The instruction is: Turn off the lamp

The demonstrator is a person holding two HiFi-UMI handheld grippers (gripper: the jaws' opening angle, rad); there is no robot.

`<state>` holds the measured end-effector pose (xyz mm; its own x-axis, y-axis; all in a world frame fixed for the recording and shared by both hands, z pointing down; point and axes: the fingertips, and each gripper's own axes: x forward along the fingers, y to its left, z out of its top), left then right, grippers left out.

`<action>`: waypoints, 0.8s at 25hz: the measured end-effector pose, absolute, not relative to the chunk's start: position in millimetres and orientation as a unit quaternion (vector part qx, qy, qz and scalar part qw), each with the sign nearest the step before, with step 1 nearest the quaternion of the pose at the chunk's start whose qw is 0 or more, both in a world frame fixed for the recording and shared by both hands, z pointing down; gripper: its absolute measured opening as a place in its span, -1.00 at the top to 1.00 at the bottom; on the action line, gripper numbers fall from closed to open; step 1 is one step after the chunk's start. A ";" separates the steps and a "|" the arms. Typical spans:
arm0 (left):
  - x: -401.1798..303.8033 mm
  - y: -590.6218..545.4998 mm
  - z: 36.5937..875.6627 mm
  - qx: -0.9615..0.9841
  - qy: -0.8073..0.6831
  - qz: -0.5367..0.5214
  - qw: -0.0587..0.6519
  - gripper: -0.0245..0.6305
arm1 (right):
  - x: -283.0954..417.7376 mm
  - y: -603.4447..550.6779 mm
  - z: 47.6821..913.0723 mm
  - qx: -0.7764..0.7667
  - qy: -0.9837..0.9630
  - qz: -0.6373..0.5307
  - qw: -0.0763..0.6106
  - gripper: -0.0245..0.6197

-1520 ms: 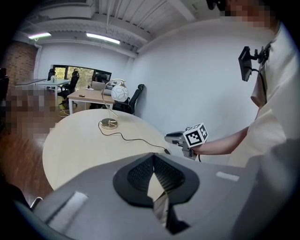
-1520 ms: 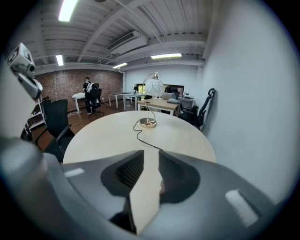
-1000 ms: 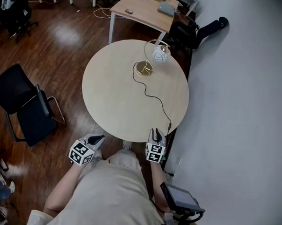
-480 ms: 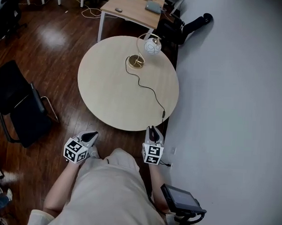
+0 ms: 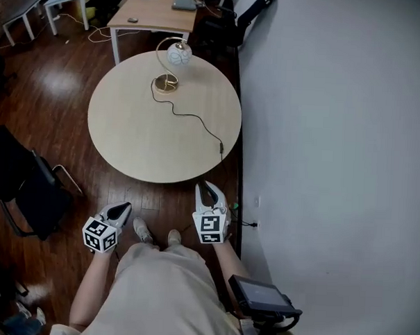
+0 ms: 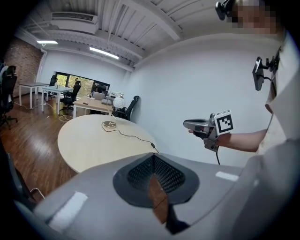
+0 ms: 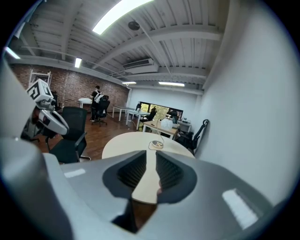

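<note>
Lamp (image 5: pixel 179 54) is sitting at the far side of the round surface (image 5: pixel 128 132), well apart from both grippers. Its globe is looking fragile, so I'm guessing the switch (image 5: pixel 221 148) on the cord (image 5: pixel 191 116) is the spot to pinch. Both hands are hanging off the near edge, tipping slightly down. Left gripper (image 5: pixel 123 208) is sitting closed and empty. Right gripper (image 5: pixel 207 189) has just been closing to a narrow gap, with nothing in it.

This is an office. It is one big open room with a dark wood floor (image 5: pixel 60 87) and a white wall (image 5: pixel 336 134) on the right of the head view. A round table (image 5: pixel 127 146) stands in the middle, a desk (image 5: pixel 150 15) sits at the top, and a black chair (image 5: pixel 28 197) waits at the left. In the right gripper view, more desks (image 7: pixel 133 112) stand far back by a brick wall (image 7: pixel 70 86). A person (image 7: pixel 97 105) stands there. Long lights (image 7: pixel 122 14) run along the bare ceiling (image 7: pixel 178 42).
</note>
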<state>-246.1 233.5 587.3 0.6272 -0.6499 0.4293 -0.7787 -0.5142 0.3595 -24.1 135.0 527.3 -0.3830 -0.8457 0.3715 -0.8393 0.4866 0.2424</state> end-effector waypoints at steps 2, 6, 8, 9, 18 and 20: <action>-233.0 241.7 585.3 0.864 -0.410 0.127 0.263 0.93 | -15.9 150.9 523.2 0.505 -0.835 -0.001 0.221 0.72; -205.4 255.9 583.9 0.862 -0.411 0.135 0.263 0.93 | -1.4 179.5 510.0 0.491 -0.846 0.007 0.209 0.72; -189.7 265.3 588.8 0.862 -0.410 0.139 0.264 0.93 | 7.6 193.4 509.1 0.481 -0.850 0.007 0.214 0.72; -183.3 270.2 591.7 0.861 -0.410 0.142 0.265 0.93 | 11.6 200.6 512.7 0.477 -0.852 0.010 0.216 0.72; -155.2 309.6 602.3 0.860 -0.401 0.169 0.268 0.93 | 27.4 231.0 540.1 0.459 -0.852 0.059 0.244 0.71; -156.2 311.1 601.0 0.858 -0.404 0.172 0.267 0.93 | 27.2 231.3 539.2 0.457 -0.853 0.065 0.246 0.71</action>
<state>-156.2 311.1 601.0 0.6146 -0.6014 0.5104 -0.7848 -0.5317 0.3185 27.2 231.3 539.2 -0.4624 -0.7464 0.4786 -0.8105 0.5747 0.1131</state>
